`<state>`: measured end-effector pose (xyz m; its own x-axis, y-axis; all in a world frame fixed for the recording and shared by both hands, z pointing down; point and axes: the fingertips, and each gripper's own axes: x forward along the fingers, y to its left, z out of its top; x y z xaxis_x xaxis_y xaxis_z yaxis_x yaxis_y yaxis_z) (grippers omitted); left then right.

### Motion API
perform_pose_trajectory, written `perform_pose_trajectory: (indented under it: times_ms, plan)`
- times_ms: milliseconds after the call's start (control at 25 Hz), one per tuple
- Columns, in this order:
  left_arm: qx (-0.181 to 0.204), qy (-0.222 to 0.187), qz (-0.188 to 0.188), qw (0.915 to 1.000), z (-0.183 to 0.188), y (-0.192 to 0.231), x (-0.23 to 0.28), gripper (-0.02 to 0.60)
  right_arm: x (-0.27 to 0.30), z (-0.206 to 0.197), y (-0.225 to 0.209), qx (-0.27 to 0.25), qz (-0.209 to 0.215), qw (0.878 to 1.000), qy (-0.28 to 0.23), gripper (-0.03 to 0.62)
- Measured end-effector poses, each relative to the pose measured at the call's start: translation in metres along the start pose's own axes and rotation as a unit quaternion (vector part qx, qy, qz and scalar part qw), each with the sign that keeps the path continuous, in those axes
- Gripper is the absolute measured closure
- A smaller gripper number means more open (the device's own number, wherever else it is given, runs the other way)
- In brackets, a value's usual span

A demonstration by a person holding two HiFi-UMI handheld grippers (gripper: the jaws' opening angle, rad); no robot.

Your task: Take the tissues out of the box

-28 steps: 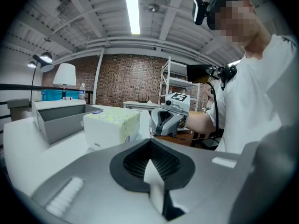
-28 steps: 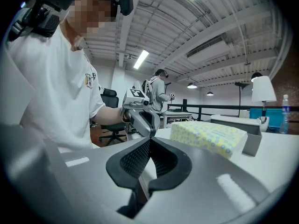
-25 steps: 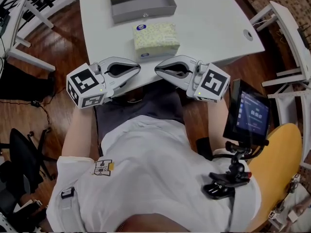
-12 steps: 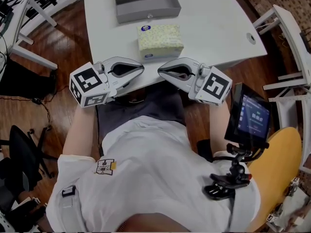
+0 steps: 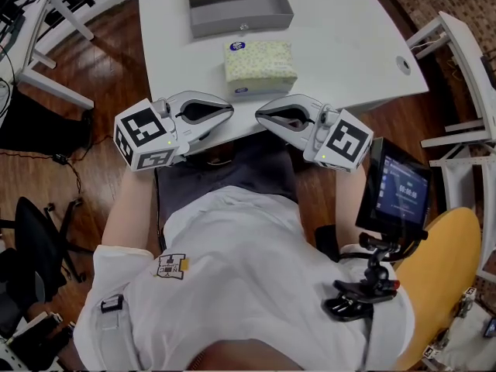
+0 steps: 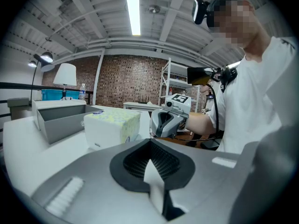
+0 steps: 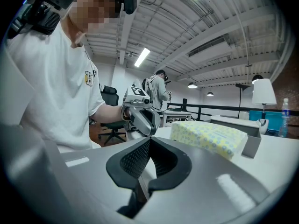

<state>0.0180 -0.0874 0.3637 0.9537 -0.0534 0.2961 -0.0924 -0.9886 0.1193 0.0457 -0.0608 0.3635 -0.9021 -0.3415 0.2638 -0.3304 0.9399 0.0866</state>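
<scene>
A yellow-patterned tissue pack [image 5: 260,64] lies on the white table [image 5: 341,29], just in front of an open grey box [image 5: 240,10]. The box looks empty. My left gripper [image 5: 230,113] and right gripper [image 5: 259,115] hover at the table's near edge, tips pointing at each other, a small gap apart. Both are shut with nothing in them. The left gripper view has the tissue pack [image 6: 112,127], the grey box [image 6: 60,120] and the right gripper [image 6: 170,120] past its closed jaws. In the right gripper view, the tissue pack [image 7: 208,136] sits right of the left gripper [image 7: 140,115].
A small screen [image 5: 395,192] on a clamp stand is at my right, beside a yellow chair [image 5: 442,285]. A black office chair [image 5: 31,246] stands at the left. The table has a cable hole [image 5: 403,64] near its right edge. White frames flank the table.
The head view has drifted slightly, so everything sits a little further right. Both grippers keep the same shut pose at the table's near edge.
</scene>
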Motion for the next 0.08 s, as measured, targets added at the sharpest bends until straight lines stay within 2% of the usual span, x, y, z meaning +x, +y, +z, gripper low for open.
perform_pose_trajectory:
  times_ms: [80]
  plan:
    - [-0.001,0.0,-0.001,1.0,0.0,-0.001,0.0008,0.583,-0.0012,-0.0005,0.0007,0.001,-0.001,1.0,0.001,0.597]
